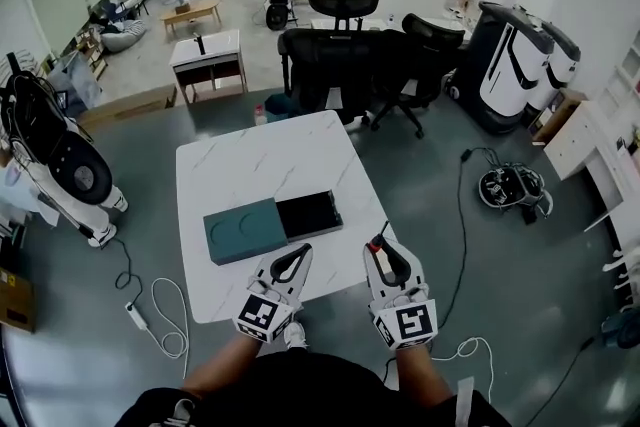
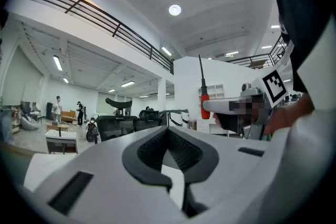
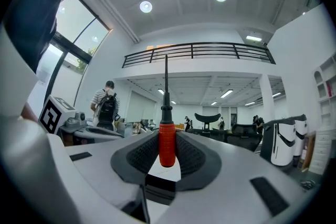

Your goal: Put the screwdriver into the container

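Carrying screwdriver (image 3: 167, 143) to container (image 1: 308, 214) on desk (image 1: 250, 165): right gripper (image 1: 388, 255) fingers pinch its red handle, shaft up; left gripper (image 1: 293, 260) fingers together, empty. Next, prob.: reach fwd over container's open part, lower, let go.

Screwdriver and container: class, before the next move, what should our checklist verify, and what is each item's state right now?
1. Screwdriver held: ok. The right hand-held gripper has its jaws closed on the red handle.
2. Left hand-held gripper free: ok. Its jaws are together with nothing between them.
3. Container open: ok. Its black tray lies uncovered beside the teal piece on the table.
4. Tray empty: cannot tell. It is too dark.
5. Screwdriver above the tray: not ok. It is near the table's front edge, short of the tray.
6. Shaft level for placing: not ok. It stands upright.
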Tool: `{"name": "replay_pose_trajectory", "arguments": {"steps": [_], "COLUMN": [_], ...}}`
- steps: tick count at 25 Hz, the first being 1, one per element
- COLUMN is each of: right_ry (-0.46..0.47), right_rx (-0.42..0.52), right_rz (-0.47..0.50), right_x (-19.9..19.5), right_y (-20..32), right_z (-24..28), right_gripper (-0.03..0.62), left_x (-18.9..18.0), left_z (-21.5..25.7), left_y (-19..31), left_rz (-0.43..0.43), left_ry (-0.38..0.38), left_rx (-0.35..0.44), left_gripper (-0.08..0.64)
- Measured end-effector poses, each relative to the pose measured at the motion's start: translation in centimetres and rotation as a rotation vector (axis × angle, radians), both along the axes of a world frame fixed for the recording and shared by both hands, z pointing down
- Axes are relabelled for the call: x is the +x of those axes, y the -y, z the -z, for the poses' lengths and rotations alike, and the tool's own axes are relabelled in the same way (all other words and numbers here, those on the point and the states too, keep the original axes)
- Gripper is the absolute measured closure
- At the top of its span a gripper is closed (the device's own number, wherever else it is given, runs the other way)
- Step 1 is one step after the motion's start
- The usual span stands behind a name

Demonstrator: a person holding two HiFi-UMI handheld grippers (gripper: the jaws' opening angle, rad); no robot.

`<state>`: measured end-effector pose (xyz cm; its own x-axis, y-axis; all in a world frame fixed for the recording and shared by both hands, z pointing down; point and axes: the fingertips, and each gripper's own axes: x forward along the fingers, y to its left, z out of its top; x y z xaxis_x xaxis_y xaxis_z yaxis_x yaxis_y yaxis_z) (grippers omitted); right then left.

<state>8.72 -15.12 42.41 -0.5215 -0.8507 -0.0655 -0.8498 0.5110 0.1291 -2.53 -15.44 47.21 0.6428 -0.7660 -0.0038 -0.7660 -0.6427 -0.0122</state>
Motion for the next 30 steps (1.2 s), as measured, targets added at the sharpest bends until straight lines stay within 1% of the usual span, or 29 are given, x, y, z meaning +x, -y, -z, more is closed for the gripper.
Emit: {"name": "replay_pose_trajectory", "arguments": {"steps": [4, 7, 10, 13, 16, 20, 22, 25, 30], "right_ry": [-0.01, 0.002, 0.009, 0.015, 0.016, 0.023, 0.016, -0.004, -0.024], "right_rx": [-0.069, -0.121, -0.14, -0.148, -0.147, -0.113, -0.1, -0.083, -0.068], "right_rz": [0.037, 0.033, 0.029, 0.037, 0.051, 0.056, 0.087, 0.14, 0.198], "right_x": [-2.9, -4.4, -5.3, -5.9, -5.8, -5.2, -5.1, -4.8, -4.0], "right_y": [3.1, 4.9, 6.2, 7.4, 8.9, 11.8, 13.3, 15.4, 18.0], "right_z": [-1.4, -2.7, -3.3, -3.6, -3.9, -3.4, -3.0, -2.5, -2.0], "right_gripper": [0.485, 0.485, 0.485, 0.485, 0.485, 0.485, 0.485, 0.485, 0.485], "left_x": [-3.1, -5.3, -6.9, -7.8, -7.4, -5.9, -5.2, -4.2, -2.8], "left_z": [-0.1, -0.7, -0.6, -0.1, -0.2, 0.2, 0.8, 1.7, 1.8], "left_y": [2.8, 4.4, 5.5, 6.7, 7.8, 9.8, 10.8, 12.1, 13.9], "left_rz": [0.022, 0.048, 0.072, 0.099, 0.105, 0.111, 0.139, 0.175, 0.243], "left_ry": [0.018, 0.037, 0.03, 0.025, 0.024, 0.044, 0.035, 0.055, 0.022], "left_rx": [0.019, 0.017, 0.015, 0.008, 0.005, 0.033, 0.03, 0.068, 0.021], "left_gripper": [0.554, 0.554, 0.554, 0.554, 0.554, 0.554, 0.554, 0.554, 0.554]}}
